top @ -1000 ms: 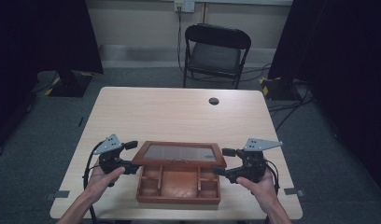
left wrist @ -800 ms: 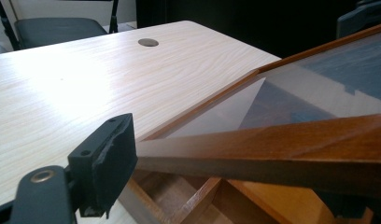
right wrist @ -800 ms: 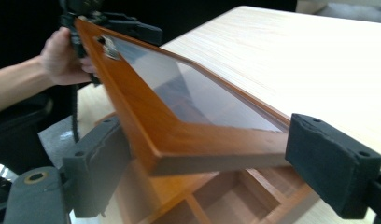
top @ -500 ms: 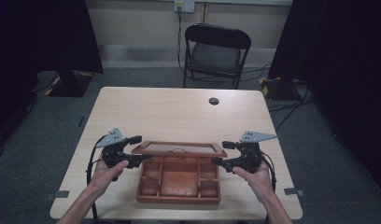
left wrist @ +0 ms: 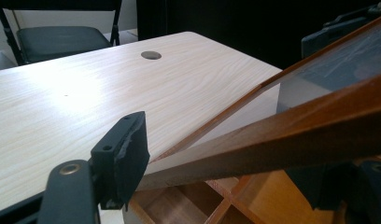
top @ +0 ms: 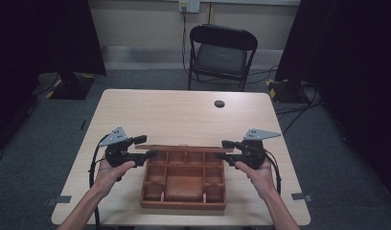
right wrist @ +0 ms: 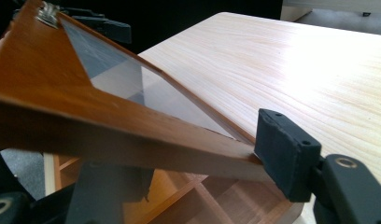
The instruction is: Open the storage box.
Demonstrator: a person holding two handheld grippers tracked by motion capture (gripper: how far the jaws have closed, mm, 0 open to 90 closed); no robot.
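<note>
A brown wooden box with many little compartments sits near the front edge of the pale wooden table. Its wooden lid with a clear window is swung up and stands open along the far side of the box.

The left gripper is at the lid's left end and the right gripper is at its right end. The lid's wooden frame lies between each gripper's black jaws. Both pairs of jaws have just been closing. One left pad touches the wood. One right pad touches the frame too. Each far jaw is partly hidden, so the grips look real but I cannot be sure.
</note>
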